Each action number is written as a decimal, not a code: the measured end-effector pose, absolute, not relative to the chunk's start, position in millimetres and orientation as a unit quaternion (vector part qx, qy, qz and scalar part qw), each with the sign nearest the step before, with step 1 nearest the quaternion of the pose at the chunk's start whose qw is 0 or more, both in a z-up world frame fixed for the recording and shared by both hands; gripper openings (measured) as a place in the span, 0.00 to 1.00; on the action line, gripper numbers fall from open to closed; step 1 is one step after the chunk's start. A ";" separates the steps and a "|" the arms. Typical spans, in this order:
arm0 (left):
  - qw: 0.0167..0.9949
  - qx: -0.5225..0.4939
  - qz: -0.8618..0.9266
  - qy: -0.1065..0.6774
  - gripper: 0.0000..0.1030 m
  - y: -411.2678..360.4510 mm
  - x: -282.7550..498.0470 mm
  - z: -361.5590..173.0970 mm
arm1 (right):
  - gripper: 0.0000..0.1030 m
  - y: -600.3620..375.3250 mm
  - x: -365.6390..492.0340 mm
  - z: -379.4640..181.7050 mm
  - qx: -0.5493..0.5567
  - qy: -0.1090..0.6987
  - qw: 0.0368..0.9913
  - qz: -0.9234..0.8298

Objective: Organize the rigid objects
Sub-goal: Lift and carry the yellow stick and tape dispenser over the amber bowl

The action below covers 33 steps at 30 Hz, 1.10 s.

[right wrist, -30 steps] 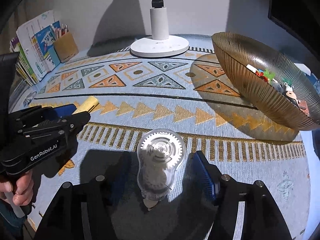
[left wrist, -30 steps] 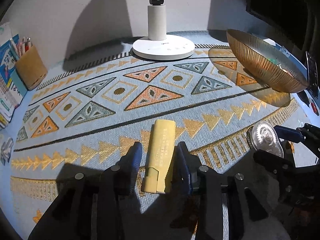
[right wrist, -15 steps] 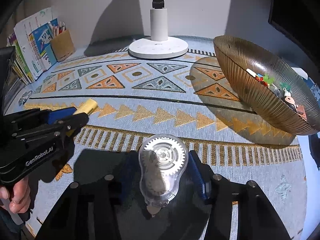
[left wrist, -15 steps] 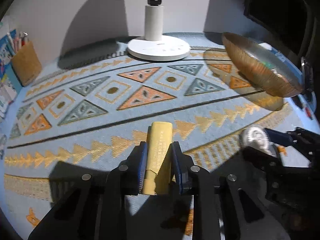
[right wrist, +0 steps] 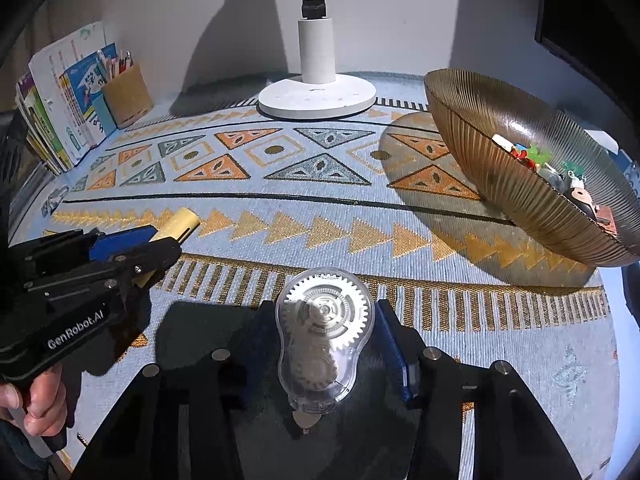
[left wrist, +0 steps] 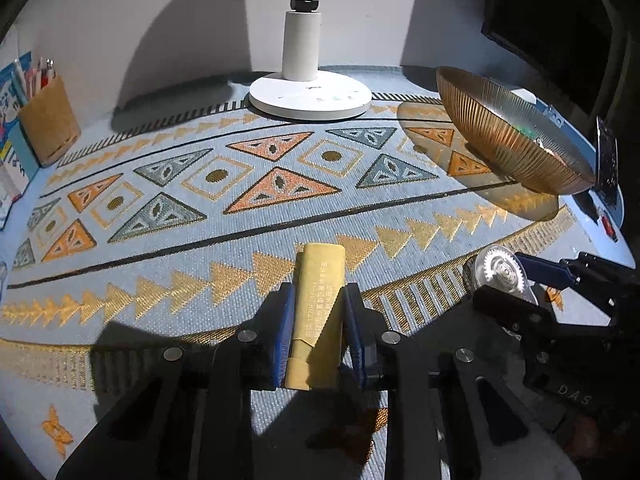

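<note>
A flat yellow bar (left wrist: pixel 322 268) with printed text lies lengthwise on the patterned mat, and my left gripper (left wrist: pixel 319 296) is shut on it, blue pads pressed to both long sides. Its far end (right wrist: pixel 182 220) pokes out past the left gripper (right wrist: pixel 156 240) in the right wrist view. A clear correction-tape dispenser (right wrist: pixel 324 336) with white gears sits between the blue pads of my right gripper (right wrist: pixel 323 312), which is shut on its sides. From the left wrist view the same dispenser (left wrist: pixel 500 270) shows in the right gripper (left wrist: pixel 504 276) at the lower right.
A ribbed amber glass bowl (right wrist: pixel 500 160) holding several small items stands at the right, also seen as the bowl (left wrist: pixel 500 140). A white lamp base (left wrist: pixel 310 94) sits at the back centre. A pen holder (right wrist: pixel 126 96) and books (right wrist: pixel 60 100) stand back left. A hand (right wrist: pixel 36 400) grips the left tool.
Both grippers' jaws have closed from standing apart: the left onto the yellow bar, the right onto the clear dispenser. Neither object has shifted on the mat.
</note>
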<state>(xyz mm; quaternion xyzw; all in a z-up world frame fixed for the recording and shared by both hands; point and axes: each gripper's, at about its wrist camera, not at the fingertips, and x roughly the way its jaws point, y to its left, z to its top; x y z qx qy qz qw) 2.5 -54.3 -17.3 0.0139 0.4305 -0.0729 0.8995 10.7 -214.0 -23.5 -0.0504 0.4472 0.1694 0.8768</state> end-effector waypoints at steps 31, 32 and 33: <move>0.954 0.061 -0.173 0.235 0.20 -162.6 15.6 176.6 | 0.47 -344.9 -16.5 139.9 -0.007 0.235 0.967 0.097; 0.955 0.059 -0.181 0.226 0.20 -170.3 18.8 185.6 | 0.47 -357.2 -14.0 147.9 0.002 0.226 0.971 0.082; 0.956 0.056 -0.186 0.219 0.20 -176.8 21.9 192.4 | 0.47 -371.3 -11.0 156.4 0.014 0.218 0.974 0.066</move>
